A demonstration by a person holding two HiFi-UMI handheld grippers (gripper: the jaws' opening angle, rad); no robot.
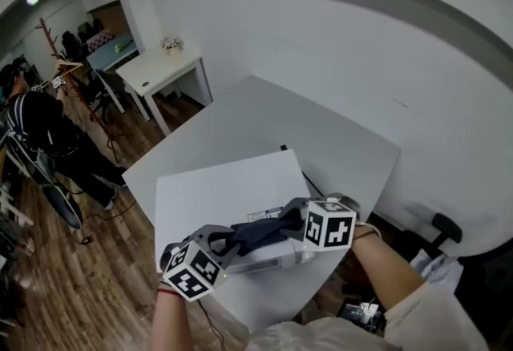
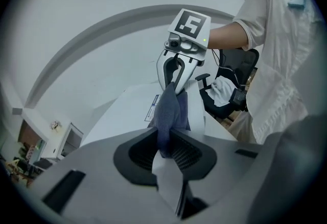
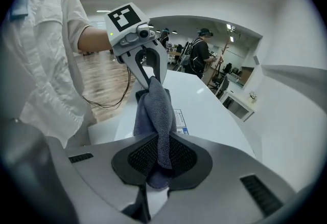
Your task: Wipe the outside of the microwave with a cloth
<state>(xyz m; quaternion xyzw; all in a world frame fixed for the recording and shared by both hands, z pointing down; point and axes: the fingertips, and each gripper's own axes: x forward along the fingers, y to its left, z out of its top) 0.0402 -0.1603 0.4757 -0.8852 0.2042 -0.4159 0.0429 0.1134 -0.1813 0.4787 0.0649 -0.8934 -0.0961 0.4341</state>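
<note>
Cloth (image 1: 258, 232) bunched, ends buried in clamped left hand-held gripper (image 1: 218, 245) and right hand-held gripper (image 1: 293, 221); microwave (image 1: 216, 197) partly covered

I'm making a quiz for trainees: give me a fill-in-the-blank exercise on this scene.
1. The number of grippers shut on the cloth is ___.
2. The left gripper and right gripper hold it stretched over the white ___.
3. That appliance stands on a white ___.
Missing words: two; microwave; table.
</note>
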